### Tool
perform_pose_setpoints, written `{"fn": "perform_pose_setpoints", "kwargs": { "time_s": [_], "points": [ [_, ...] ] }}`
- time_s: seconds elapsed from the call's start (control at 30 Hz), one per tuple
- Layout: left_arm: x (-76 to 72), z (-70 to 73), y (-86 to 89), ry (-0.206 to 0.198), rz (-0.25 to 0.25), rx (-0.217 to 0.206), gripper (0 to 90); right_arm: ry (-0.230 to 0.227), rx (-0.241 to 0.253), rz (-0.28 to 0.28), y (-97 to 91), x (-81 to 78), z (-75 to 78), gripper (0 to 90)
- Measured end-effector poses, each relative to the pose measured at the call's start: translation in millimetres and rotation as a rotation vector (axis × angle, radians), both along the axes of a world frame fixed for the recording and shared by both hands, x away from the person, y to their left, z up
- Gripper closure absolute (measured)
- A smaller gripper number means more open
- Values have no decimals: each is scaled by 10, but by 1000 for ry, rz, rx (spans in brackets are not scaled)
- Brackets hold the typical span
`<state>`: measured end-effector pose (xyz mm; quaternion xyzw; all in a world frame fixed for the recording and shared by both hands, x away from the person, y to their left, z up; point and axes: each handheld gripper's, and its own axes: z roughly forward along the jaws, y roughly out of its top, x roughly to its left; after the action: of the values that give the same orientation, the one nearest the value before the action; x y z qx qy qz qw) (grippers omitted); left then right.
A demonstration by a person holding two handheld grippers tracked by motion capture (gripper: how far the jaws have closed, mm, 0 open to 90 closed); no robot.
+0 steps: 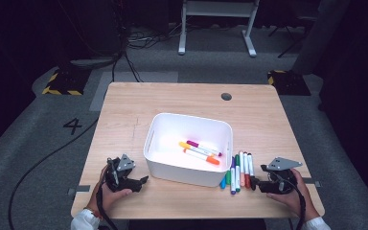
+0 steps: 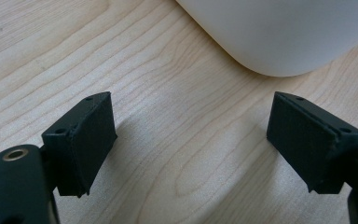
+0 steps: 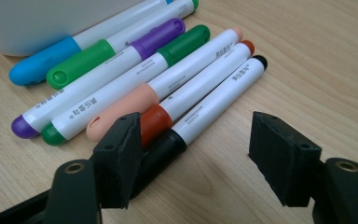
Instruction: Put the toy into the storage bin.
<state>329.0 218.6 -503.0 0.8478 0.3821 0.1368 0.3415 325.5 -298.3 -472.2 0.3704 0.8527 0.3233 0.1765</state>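
A white bin (image 1: 182, 173) stands mid-table with an orange marker (image 1: 200, 156) and a purple-capped marker (image 1: 204, 147) inside. Right of it, several markers (image 1: 239, 170) lie side by side on the wood. In the right gripper view they run from a blue-capped marker (image 3: 39, 63) to a black-capped marker (image 3: 216, 100). My right gripper (image 3: 196, 123) (image 1: 258, 176) is open, low over the black-capped marker's near end, with one jaw in front of its cap. My left gripper (image 2: 192, 105) (image 1: 143, 181) is open and holds nothing, just short of the bin's near left corner (image 2: 284, 37).
The wooden table (image 1: 124, 110) has a round dark grommet (image 1: 226, 96) near its far edge. Bare wood lies left of the bin and along the front edge. Beyond the table are a grey floor with cables, a "4" mark (image 1: 73, 125) and a white stand (image 1: 218, 24).
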Motion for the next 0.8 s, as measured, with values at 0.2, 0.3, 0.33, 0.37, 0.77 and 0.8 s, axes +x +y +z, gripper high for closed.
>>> {"fn": "perform_pose_setpoints", "kwargs": {
  "time_s": [0.2,0.3,0.33,0.37,0.77,0.8],
  "points": [
    [0,0,0,0,0,0,155,23,11,-17,-20,25,-75,354],
    [0,0,0,0,0,0,155,27,13,-34,-67,31,-86,370],
    [0,0,0,0,0,0,155,27,15,-45,-88,32,-90,377],
    [0,0,0,0,0,1,155,30,13,-59,-112,32,-90,383],
    [-1,0,0,0,0,0,155,41,37,-150,-392,41,-167,636],
    [-4,1,-1,-4,7,3,155,41,38,-152,-404,43,-167,657]
  ]
}}
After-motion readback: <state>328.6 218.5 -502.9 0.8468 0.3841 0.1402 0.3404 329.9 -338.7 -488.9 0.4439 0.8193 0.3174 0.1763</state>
